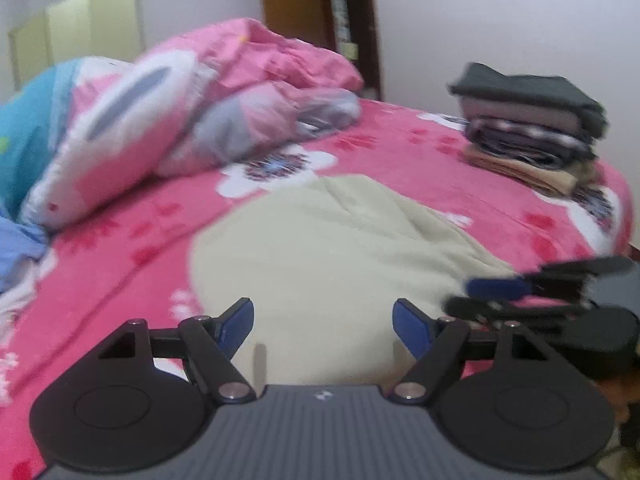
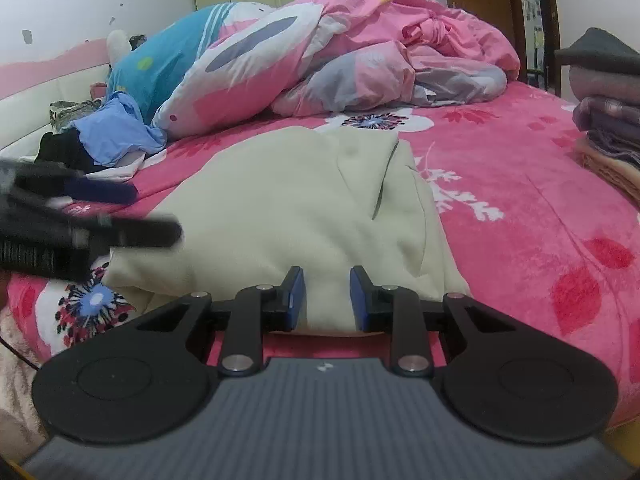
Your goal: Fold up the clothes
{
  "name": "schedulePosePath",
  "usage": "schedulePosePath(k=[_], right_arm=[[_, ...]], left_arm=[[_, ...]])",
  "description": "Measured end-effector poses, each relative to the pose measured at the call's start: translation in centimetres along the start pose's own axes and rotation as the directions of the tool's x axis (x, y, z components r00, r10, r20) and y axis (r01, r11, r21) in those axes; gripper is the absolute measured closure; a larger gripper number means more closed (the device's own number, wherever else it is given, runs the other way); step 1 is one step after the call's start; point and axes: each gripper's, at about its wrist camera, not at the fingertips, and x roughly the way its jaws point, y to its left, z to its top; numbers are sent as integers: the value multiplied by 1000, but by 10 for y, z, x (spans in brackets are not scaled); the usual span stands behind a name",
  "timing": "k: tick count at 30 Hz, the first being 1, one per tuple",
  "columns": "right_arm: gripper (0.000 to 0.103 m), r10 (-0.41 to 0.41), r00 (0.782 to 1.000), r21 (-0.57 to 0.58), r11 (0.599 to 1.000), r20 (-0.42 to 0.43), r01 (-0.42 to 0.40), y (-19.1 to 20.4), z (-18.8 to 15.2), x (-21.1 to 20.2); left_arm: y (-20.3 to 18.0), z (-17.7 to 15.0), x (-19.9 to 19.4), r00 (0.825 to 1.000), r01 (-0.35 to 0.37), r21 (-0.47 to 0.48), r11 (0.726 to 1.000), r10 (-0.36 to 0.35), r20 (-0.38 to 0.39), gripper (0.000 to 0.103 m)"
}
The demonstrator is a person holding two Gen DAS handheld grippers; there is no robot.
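A pale cream garment [image 1: 328, 248] lies partly folded on the pink flowered bed; it also shows in the right wrist view [image 2: 288, 216]. My left gripper [image 1: 323, 326] is open and empty, hovering over the garment's near part. My right gripper [image 2: 327, 300] is open with a narrow gap, its blue pads just at the garment's near edge, holding nothing. The right gripper shows blurred at the right in the left wrist view [image 1: 520, 296]. The left gripper shows blurred at the left in the right wrist view [image 2: 92, 216].
A stack of folded clothes [image 1: 532, 128] sits at the bed's far right, also at the right edge of the right wrist view [image 2: 608, 112]. A crumpled pink duvet [image 2: 360, 52] and pillows fill the back. Blue and black loose clothes [image 2: 112, 136] lie at the left.
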Motion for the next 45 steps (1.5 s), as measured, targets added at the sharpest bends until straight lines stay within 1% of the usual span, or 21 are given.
schedulePosePath(k=[2,4,6,15,18,21,24,25,26,29,30,32,35,36,37,38,39,41,42,43,45], right_arm=[[79,-6,1000,-1,1000,3,6,2,-1,0],[79,-12,1000,-2,1000,2,12,3,-1,0],[79,-18,1000,-9,1000,0,18,5,-3,0],[78,-52,998,-32,998,-18,52,14,4,-3],[78,-66,998,-43,997,19,67,23,15,-11],[78,-43,996,-66,997,72,48,36,20,-19],[78,-47,999,-91,995,6,47,40,11,-4],[78,-47,999,-98,994,-2,47,38,4,3],[78,-37,999,-95,995,15,38,35,-1,4],[78,-10,1000,-42,999,-12,10,27,5,1],[77,-15,1000,-50,999,-19,14,29,9,0],[77,-33,999,-64,997,-3,33,28,20,-5],[76,-75,996,-28,997,57,77,15,36,-7],[74,-93,994,-9,996,65,94,8,39,-4],[69,-110,992,10,994,68,110,1,41,0],[65,-114,993,22,993,36,113,-7,39,11],[55,-113,994,34,993,3,113,-15,37,22],[51,-58,996,82,995,-68,64,-29,24,44],[51,-39,998,111,993,-52,44,-35,22,43],[50,-20,998,132,991,-54,27,-39,23,41],[46,25,999,179,984,-46,-17,-48,29,33]], left_arm=[[3,-1,11,999,-27,-23,999,26,-43,25],[8,-6,20,997,-27,-65,997,23,-73,21],[10,-7,22,996,-36,-81,996,29,-79,19],[9,-6,22,994,-61,-87,994,52,-94,19],[9,-6,22,993,-67,-93,993,58,-100,19],[9,-6,22,993,-70,-100,993,60,-101,19],[9,-8,24,992,-66,-107,992,54,-112,18],[10,-9,26,991,-63,-113,992,49,-121,18],[11,-10,27,991,-62,-122,991,46,-124,17],[11,-12,26,992,-66,-122,990,52,-117,17],[11,-12,26,992,-68,-121,990,54,-115,17],[11,-13,25,992,-70,-121,990,57,-114,17],[13,-15,25,992,-64,-134,989,49,-113,17],[14,-15,25,993,-61,-137,989,46,-112,17],[15,-16,24,993,-55,-141,988,40,-110,17],[17,-17,25,994,-46,-149,988,30,-107,17],[18,-18,25,994,-37,-156,987,21,-104,17],[25,-20,25,995,-4,-182,983,-14,-94,17],[30,-21,24,996,23,-200,980,-41,-85,16],[36,-23,24,995,51,-217,975,-68,-75,16],[48,-26,23,991,105,-251,962,-122,-54,16]])
